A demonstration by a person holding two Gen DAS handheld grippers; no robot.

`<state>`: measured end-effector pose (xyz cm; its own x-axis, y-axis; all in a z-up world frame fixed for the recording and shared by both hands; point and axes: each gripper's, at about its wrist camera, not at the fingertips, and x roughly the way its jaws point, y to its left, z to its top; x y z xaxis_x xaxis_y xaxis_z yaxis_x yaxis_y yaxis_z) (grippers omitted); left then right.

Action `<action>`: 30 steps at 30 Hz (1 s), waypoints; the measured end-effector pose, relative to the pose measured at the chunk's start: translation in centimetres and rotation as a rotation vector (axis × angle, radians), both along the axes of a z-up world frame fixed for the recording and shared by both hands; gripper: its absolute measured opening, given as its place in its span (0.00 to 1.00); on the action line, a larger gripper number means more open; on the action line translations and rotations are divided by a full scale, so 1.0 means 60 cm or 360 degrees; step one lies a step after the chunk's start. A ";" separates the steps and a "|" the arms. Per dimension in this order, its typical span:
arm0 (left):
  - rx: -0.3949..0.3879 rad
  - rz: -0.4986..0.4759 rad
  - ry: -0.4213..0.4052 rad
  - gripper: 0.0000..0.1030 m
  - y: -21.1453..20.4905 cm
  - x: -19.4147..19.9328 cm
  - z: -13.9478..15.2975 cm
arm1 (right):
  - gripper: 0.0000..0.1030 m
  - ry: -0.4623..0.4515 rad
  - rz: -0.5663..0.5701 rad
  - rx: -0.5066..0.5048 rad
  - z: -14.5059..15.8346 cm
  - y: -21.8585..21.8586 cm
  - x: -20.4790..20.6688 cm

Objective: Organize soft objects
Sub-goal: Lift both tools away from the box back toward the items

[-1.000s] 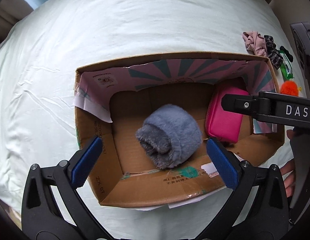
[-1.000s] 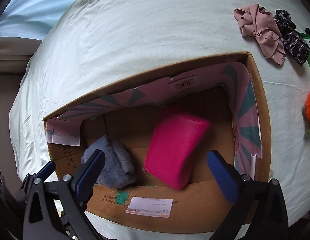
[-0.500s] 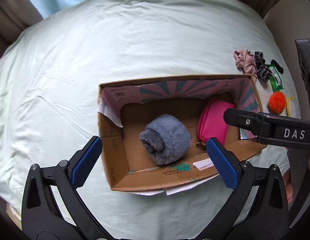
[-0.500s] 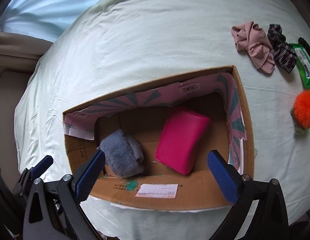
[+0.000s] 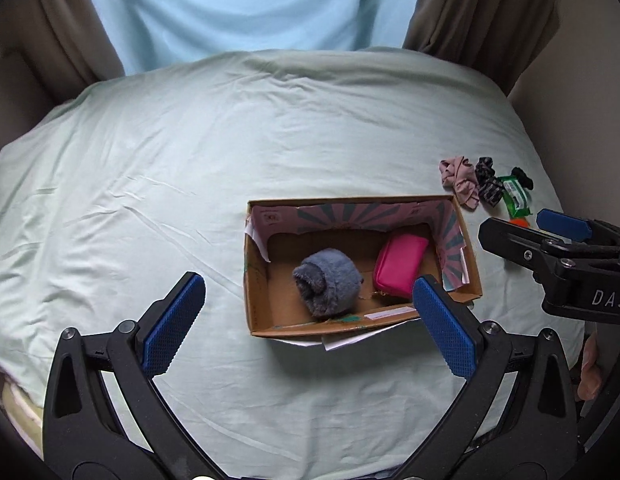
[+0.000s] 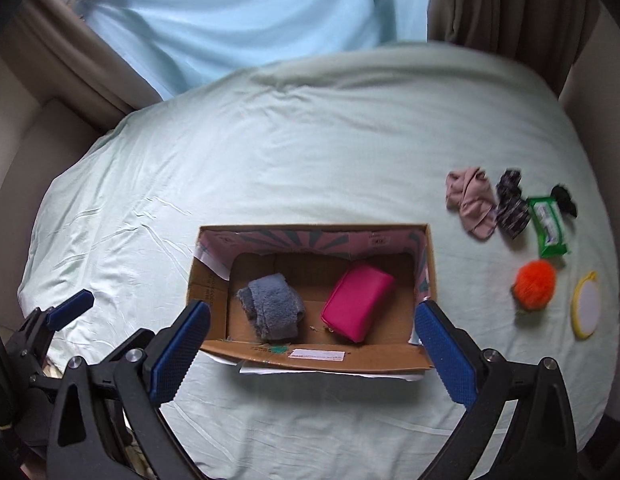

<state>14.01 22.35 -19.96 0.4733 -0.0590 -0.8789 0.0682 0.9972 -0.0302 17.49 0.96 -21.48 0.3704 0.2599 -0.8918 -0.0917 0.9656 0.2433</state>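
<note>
Both grippers, L (image 5: 310, 332) & R (image 6: 310, 344), hang spread, empty, above box (image 6: 322, 360); fleece (image 6: 271, 306) & pouch (image 6: 358, 300) inside; swing R to pink cloth (image 6: 470, 200) on bed, pinch mid-bunch, lift clear.

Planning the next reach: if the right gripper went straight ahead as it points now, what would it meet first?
Probably the open cardboard box, around the bright pink rectangular pouch inside; the right gripper is open and depth is unclear.

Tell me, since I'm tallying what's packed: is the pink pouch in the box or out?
In. The pink pouch lies on the cardboard box floor, right of the grey fuzzy bundle.
</note>
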 end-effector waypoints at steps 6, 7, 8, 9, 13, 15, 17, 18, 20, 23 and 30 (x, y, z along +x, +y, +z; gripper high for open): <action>-0.0037 0.0024 -0.0143 1.00 0.013 -0.056 0.079 | 0.99 -0.0184 0.0020 -0.0052 0.081 -0.003 -0.063; -0.0042 0.0025 -0.0164 1.00 0.015 -0.066 0.090 | 0.99 -0.0205 0.0022 -0.0056 0.087 -0.003 -0.073; -0.0044 0.0028 -0.0184 1.00 0.017 -0.076 0.100 | 0.99 -0.0232 0.0025 -0.0067 0.098 -0.004 -0.086; -0.0045 0.0029 -0.0201 1.00 0.017 -0.086 0.108 | 0.99 -0.0252 0.0026 -0.0078 0.105 -0.005 -0.095; -0.0041 0.0033 -0.0256 1.00 0.023 -0.118 0.134 | 0.99 -0.0345 0.0012 -0.0105 0.139 -0.017 -0.138; -0.0050 0.0033 -0.0273 1.00 0.024 -0.131 0.142 | 0.99 -0.0390 -0.0019 -0.0124 0.155 -0.025 -0.160; -0.0050 0.0026 -0.0290 1.00 0.021 -0.139 0.149 | 0.99 -0.0422 -0.0039 -0.0131 0.166 -0.032 -0.176; -0.0053 0.0018 -0.0293 1.00 0.019 -0.142 0.150 | 0.99 -0.0430 -0.0050 -0.0134 0.169 -0.035 -0.181; -0.0067 -0.0008 -0.0295 1.00 0.011 -0.144 0.152 | 0.99 -0.0445 -0.0089 -0.0138 0.175 -0.046 -0.194; -0.0065 -0.0063 -0.0296 1.00 -0.009 -0.143 0.151 | 0.99 -0.0470 -0.0167 -0.0123 0.182 -0.068 -0.211; -0.0083 -0.0164 -0.0299 1.00 -0.081 -0.130 0.154 | 0.99 -0.0496 -0.0355 -0.0140 0.185 -0.158 -0.243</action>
<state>6.20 17.51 -10.74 0.6175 -0.1587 -0.7704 0.1790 0.9821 -0.0589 2.93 -8.51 -10.39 0.6656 0.0697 -0.7431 0.0667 0.9861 0.1522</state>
